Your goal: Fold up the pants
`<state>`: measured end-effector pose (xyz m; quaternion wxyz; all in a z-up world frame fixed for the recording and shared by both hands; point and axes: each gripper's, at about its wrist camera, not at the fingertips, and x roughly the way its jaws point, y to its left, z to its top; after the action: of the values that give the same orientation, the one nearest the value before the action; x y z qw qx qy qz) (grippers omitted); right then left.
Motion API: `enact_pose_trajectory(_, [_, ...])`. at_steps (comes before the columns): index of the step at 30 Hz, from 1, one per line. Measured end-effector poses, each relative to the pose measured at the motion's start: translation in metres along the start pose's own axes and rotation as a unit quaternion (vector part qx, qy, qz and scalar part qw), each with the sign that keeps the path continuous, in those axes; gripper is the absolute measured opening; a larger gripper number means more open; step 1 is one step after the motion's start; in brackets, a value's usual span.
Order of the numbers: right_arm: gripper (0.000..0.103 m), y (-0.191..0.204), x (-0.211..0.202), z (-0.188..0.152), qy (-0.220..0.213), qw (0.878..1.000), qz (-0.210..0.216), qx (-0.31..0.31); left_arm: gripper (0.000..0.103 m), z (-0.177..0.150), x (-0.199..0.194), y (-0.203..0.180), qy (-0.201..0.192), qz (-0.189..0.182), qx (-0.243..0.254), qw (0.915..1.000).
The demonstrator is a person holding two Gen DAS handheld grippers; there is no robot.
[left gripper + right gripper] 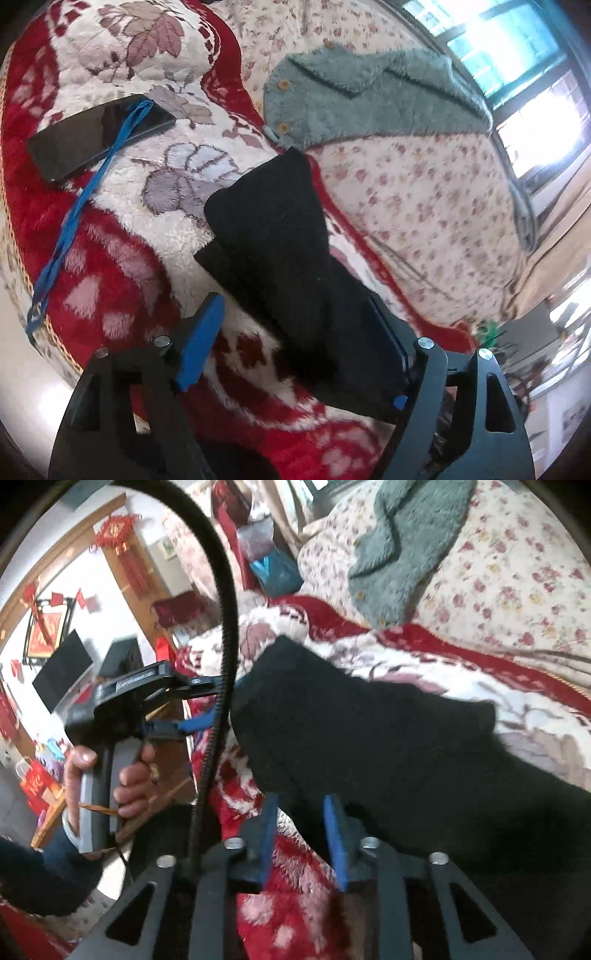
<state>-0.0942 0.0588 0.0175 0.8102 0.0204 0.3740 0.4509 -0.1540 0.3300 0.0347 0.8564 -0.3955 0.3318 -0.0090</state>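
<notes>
The black pants [280,251] lie folded into a thick strip on a red-and-white fleece blanket [122,280]. My left gripper [295,328] is open wide around the near end of the strip. Its left blue pad [201,343] stands clear of the cloth, and the right finger [391,343] lies against the pants' edge. In the right wrist view the pants [388,746] fill the middle. My right gripper [301,827] stands narrowly open at their near edge, with red blanket showing between its blue pads. A hand [129,779] holds the left gripper [201,703] at the pants' left end.
A dark phone [99,136] with a blue lanyard [74,221] lies on the blanket at the left. A grey-green fuzzy cardigan [369,96] rests on the floral sheet [424,206] beyond. A black ribbed cable [221,627] arcs across the right wrist view.
</notes>
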Motion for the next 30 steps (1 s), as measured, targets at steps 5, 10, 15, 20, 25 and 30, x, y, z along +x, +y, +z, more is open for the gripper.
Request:
enact_pose_trajectory(5, [0.028,-0.014,-0.034,-0.012,-0.019,0.999,-0.010,0.031,0.080,-0.004,0.016,0.001,0.038,0.013,-0.011,0.9992])
enact_pose_trajectory(10, [0.028,-0.030,-0.084,-0.033,-0.048,0.996,-0.047,0.065,0.079,-0.006,0.041,0.000,0.061,0.038,-0.018,0.9972])
enact_pose_trajectory(15, [0.031,-0.058,-0.138,-0.060,-0.070,0.984,-0.112,0.120,0.080,0.007,0.058,-0.007,0.045,0.054,-0.017,0.9974])
enact_pose_trajectory(20, [0.036,-0.088,-0.188,-0.100,-0.098,0.960,-0.157,0.210,0.080,0.017,0.079,-0.016,0.032,0.062,-0.019,0.9974])
enact_pose_trajectory(25, [0.037,-0.104,-0.213,-0.122,-0.113,0.938,-0.181,0.274,0.023,0.023,0.083,-0.027,0.041,0.037,0.008,0.9984])
enact_pose_trajectory(30, [0.044,-0.117,-0.229,-0.130,-0.138,0.918,-0.186,0.322,0.022,0.028,0.044,-0.045,-0.005,0.026,0.053,0.9982])
